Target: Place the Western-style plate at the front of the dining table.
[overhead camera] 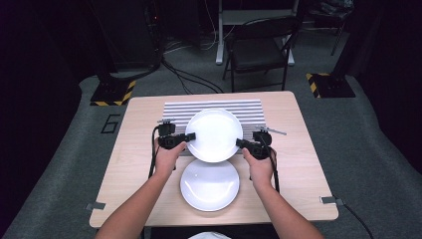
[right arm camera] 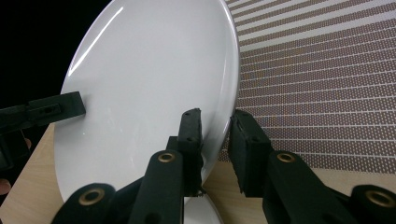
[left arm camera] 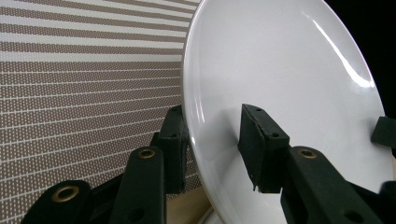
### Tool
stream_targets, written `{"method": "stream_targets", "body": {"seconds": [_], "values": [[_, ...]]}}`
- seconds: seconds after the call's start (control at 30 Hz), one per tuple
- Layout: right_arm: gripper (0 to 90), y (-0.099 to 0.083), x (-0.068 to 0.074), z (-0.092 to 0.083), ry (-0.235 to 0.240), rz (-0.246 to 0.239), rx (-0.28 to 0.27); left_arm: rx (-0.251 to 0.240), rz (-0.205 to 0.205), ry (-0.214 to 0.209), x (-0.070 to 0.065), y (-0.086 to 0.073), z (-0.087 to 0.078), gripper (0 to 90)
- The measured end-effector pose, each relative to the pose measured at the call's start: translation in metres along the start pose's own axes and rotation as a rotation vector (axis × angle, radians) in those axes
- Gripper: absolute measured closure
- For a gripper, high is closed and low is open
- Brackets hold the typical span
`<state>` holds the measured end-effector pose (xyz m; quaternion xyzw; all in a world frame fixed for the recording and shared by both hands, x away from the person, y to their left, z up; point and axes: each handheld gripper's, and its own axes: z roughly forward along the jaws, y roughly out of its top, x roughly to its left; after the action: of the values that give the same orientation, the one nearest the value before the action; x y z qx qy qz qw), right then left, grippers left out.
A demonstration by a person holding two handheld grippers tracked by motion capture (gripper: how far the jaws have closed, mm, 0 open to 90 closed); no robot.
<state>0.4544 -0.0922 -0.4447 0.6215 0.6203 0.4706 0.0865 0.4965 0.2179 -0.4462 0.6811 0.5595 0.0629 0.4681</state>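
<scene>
Clamping opposite rim edges, your left claw [overhead camera: 190, 136] and right claw [overhead camera: 239, 143] both grasp the upper white plate [overhead camera: 214, 134], one jaw on its face and one behind. You hold it lifted over the striped mat [overhead camera: 249, 107], overlapping the far rim of a second plate [overhead camera: 209, 184] on the surface [overhead camera: 134, 149]. Pick-up looks done; setting it down remains, likely on the mat.

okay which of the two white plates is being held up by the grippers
The far plate, over the striped mat: the left gripper and right gripper clamp its opposite rims. The near plate lies flat on the table, untouched.
</scene>
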Motion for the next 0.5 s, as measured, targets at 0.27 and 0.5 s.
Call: {"method": "stream_targets", "body": {"seconds": [0.27, 0.5], "values": [[74.7, 0.0041, -0.002, 0.0046, -0.007, 0.009, 0.001, 0.001, 0.006, 0.006, 0.0005, 0.0029, 0.0041, 62.2], [74.6, 0.0089, -0.0003, 0.0081, -0.023, -0.005, 0.004, -0.001, 0.004, 0.017, 0.0009, 0.0067, 0.006, 62.0]]}}
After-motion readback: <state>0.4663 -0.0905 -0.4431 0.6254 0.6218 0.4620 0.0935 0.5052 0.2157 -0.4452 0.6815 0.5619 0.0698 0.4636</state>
